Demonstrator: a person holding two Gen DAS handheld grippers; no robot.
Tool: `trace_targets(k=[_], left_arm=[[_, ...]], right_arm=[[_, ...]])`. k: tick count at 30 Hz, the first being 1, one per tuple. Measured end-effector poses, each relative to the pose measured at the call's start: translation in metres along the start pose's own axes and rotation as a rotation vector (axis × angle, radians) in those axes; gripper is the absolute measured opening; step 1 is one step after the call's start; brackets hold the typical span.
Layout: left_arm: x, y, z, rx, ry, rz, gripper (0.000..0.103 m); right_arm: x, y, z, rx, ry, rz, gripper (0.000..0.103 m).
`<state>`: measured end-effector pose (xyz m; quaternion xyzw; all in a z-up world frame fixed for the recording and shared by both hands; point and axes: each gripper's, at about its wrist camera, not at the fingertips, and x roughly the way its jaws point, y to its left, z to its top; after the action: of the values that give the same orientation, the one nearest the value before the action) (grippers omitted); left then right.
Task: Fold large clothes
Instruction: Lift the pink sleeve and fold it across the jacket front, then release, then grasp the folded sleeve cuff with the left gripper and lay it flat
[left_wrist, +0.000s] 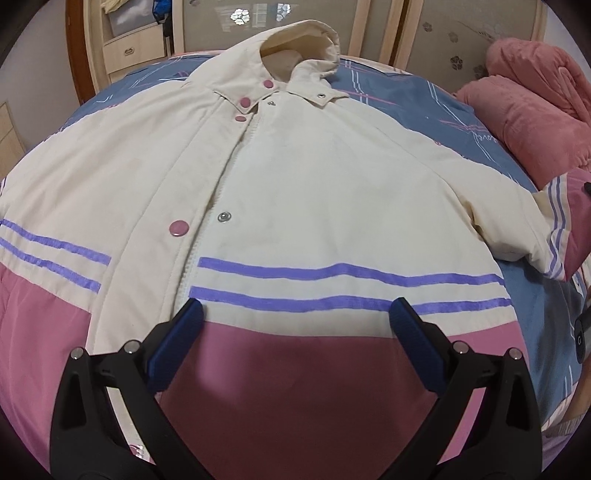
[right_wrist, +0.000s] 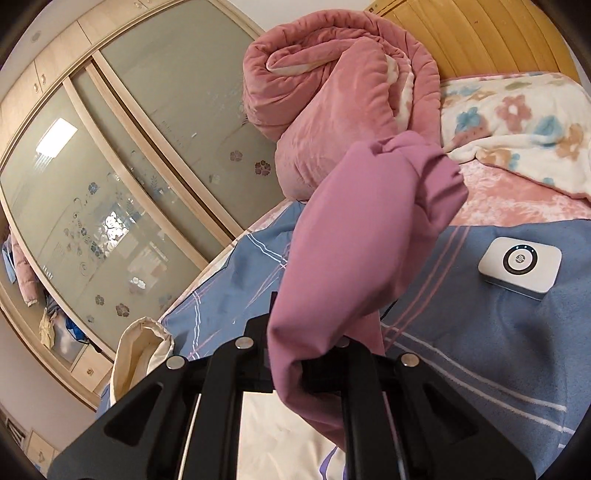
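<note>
Fingers (left_wrist: 183, 341) of the left gripper (left_wrist: 295, 315) stand wide apart, blue pads facing each other, with nothing between them; they hover above the lower front of the jacket (left_wrist: 280, 177), over the boundary of its cream body and pink hem band. Right gripper (right_wrist: 306, 354) is closed on the jacket's pink sleeve (right_wrist: 365, 229) — the fabric is pinched at the jaws, largely hiding the fingertips, and rises from there, its bunched cuff end lifted clear of the bed. Jacket lies face up and spread flat on the blue patterned bedsheet (left_wrist: 399, 99), collar away from the left camera, front placket partly open with pink snap buttons (left_wrist: 178, 228) down one edge and a metal stud on the other. Two purple stripes (left_wrist: 332, 273) cross the chest above the pink band. In the left view the far sleeve, cream with purple stripes and a pink end, extends toward the frame's right edge. Rolled pink quilt (right_wrist: 332, 96) sits on the bed beyond the sleeve, beside a floral blanket (right_wrist: 517, 122). White device with a round dark ring (right_wrist: 520, 265) rests on the sheet to the right of the raised sleeve, well apart from it. Wardrobe with frosted sliding doors (right_wrist: 122, 177) stands behind the bed — a wooden headboard (right_wrist: 480, 37) is visible at upper right.
</note>
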<state>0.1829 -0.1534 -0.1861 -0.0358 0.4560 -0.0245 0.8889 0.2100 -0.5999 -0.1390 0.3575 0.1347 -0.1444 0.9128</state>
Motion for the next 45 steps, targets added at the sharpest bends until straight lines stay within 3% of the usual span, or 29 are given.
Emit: trace_targets(k=[5, 8, 14, 17, 20, 23, 24, 25, 28, 31, 33, 36, 37, 38, 41, 45], left_arm=[[-0.006, 0.005, 0.005, -0.031, -0.055, 0.036, 0.101], [-0.011, 0.016, 0.009, -0.086, -0.089, 0.055, 0.101], [-0.021, 0.045, 0.011, -0.204, -0.136, 0.109, 0.101], [-0.031, 0.059, 0.012, -0.235, -0.168, 0.164, 0.101], [-0.043, 0.08, 0.014, -0.289, -0.216, 0.218, 0.101], [-0.048, 0.096, 0.011, -0.352, -0.225, 0.228, 0.101], [-0.047, 0.099, 0.01, -0.366, -0.219, 0.217, 0.101], [-0.045, 0.1, 0.009, -0.367, -0.211, 0.208, 0.101], [-0.041, 0.096, 0.008, -0.34, -0.188, 0.208, 0.101], [-0.041, 0.085, 0.01, -0.312, -0.182, 0.162, 0.101], [-0.041, 0.077, 0.012, -0.288, -0.192, 0.107, 0.101], [-0.032, 0.062, 0.015, -0.248, -0.172, 0.058, 0.101], [-0.026, 0.058, 0.016, -0.24, -0.155, 0.049, 0.101], [-0.021, 0.053, 0.017, -0.234, -0.134, 0.035, 0.101], [0.002, 0.038, 0.022, -0.249, -0.044, -0.067, 0.101], [0.021, 0.017, 0.031, -0.243, 0.011, -0.136, 0.101]], right_arm=[[-0.002, 0.013, -0.004, -0.012, 0.021, 0.044, 0.011], [-0.004, 0.043, -0.018, -0.103, 0.056, 0.112, 0.011], [0.001, 0.112, -0.071, -0.326, 0.217, 0.297, 0.011], [-0.007, 0.148, -0.109, -0.466, 0.276, 0.329, 0.013], [-0.02, 0.182, -0.152, -0.586, 0.391, 0.443, 0.014], [-0.025, 0.197, -0.177, -0.6, 0.562, 0.618, 0.032], [-0.026, 0.2, -0.181, -0.602, 0.594, 0.644, 0.049], [-0.028, 0.202, -0.183, -0.612, 0.603, 0.639, 0.059], [-0.036, 0.199, -0.168, -0.626, 0.545, 0.68, 0.069], [-0.034, 0.174, -0.13, -0.464, 0.512, 0.788, 0.085], [-0.018, 0.144, -0.1, -0.292, 0.48, 0.722, 0.088], [0.012, 0.114, -0.083, -0.199, 0.44, 0.452, 0.088], [0.023, 0.105, -0.082, -0.184, 0.449, 0.329, 0.088], [0.032, 0.099, -0.083, -0.169, 0.47, 0.266, 0.088], [0.041, 0.092, -0.086, -0.119, 0.514, 0.246, 0.088], [0.036, 0.107, -0.089, -0.201, 0.496, 0.236, 0.088]])
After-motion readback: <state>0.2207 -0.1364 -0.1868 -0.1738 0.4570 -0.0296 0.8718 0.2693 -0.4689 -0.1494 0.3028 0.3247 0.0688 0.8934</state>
